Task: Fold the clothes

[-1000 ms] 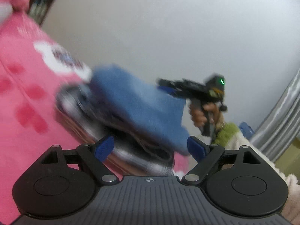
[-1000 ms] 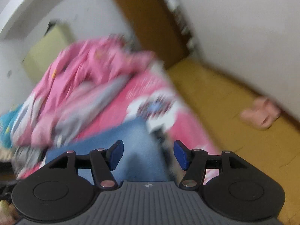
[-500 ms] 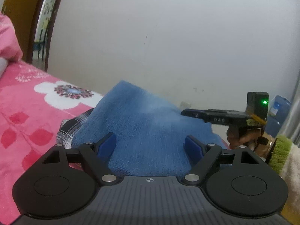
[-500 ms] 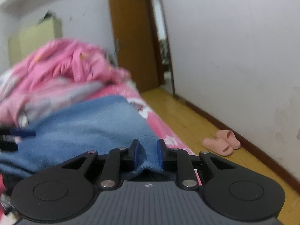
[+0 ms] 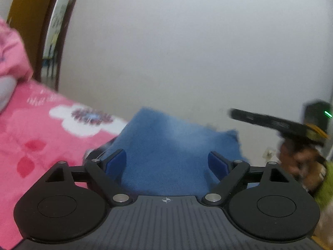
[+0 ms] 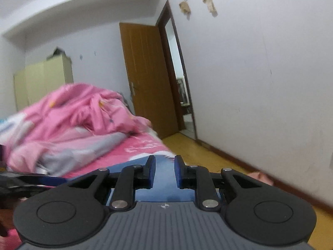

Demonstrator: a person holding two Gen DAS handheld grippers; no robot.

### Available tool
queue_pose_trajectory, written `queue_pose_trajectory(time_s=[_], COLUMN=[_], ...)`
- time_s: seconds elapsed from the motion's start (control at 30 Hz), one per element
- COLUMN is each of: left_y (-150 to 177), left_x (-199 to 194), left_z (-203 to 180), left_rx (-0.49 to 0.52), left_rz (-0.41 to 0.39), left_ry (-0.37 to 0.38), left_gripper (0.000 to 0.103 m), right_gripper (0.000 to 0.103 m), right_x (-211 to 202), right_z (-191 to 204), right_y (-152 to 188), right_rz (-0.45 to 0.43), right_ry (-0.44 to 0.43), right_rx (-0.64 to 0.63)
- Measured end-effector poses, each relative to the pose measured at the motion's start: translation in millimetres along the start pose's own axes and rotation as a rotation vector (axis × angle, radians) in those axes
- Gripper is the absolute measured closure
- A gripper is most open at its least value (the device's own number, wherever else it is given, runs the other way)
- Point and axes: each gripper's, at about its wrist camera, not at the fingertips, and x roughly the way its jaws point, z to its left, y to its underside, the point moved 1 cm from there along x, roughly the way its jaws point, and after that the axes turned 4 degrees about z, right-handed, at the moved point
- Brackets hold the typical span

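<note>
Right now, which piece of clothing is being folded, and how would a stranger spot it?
Find the pink floral bed by the white wall. At its near edge lies the blue cloth, between the left gripper fingers. It is the only plain blue, fuzzy piece; the heap behind is pink.

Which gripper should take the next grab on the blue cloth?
Probably left. The left gripper is wide open with the blue cloth right between its fingers. The right gripper is only narrowly open over the cloth's edge.

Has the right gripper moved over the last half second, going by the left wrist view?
Yes. The right gripper has shifted rightward and away from the blue garment, judged against the wall.
</note>
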Motion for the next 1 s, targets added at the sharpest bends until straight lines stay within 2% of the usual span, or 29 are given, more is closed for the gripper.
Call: queue_pose_trajectory(time_s=[0.1, 0.17, 0.33, 0.4, 0.47, 0.57, 0.67, 0.77, 0.83, 1.0], left_y=[-3.6, -6.0, -9.8, -7.2, -2.2, 7.1, 12.2, 11.9, 10.2, 8.0], left_x=[-8.5, -14.2, -80.0, -105.0, -133.8, -179.0, -219.4, -250.2, -268.3, -309.1], left_z=[5.5, 9.2, -11.6, -25.4, -40.1, -59.0, -78.4, -97.2, -107.2, -118.6], left_rx=[-0.036, -0.059, -0.132, -0.133, -0.143, -0.195, -0.218, -0.19, -0.176, -0.196], left_rz=[0.012, 0.02, 0.006, 0.003, -0.011, -0.057, -0.106, -0.147, -0.174, -0.234], left_ry=[-0.036, -0.061, -0.128, -0.149, -0.158, -0.166, -0.218, -0.266, -0.284, -0.305], left_gripper=[0.018, 0.016, 0.012, 0.01, 0.007, 0.006, 0.004, 0.002, 0.001, 0.0], right_gripper=[0.082, 0.081, 0.077, 0.071, 0.059, 0.055, 0.054, 0.052, 0.039, 0.024], right_x=[4.9, -15.6, -101.6, -133.1, -155.7, -171.6, -180.3, -192.4, -205.5, -242.8], right_z=[-5.4, -1.2, 45.1, 69.8, 96.9, 134.7, 162.6, 190.3, 210.9, 257.0], right_y=[34.4, 42.5, 59.0, 69.5, 79.2, 81.9, 67.9, 47.5, 32.5, 4.8], right_rz=[0.127, 0.096, -0.005, -0.018, -0.028, -0.036, -0.032, -0.041, -0.064, -0.149], right_ry=[0.109, 0.158, 0.124, 0.118, 0.144, 0.177, 0.094, -0.007, -0.05, -0.172], right_rx=[0.131, 0.218, 0.373, 0.379, 0.348, 0.29, 0.297, 0.303, 0.286, 0.274])
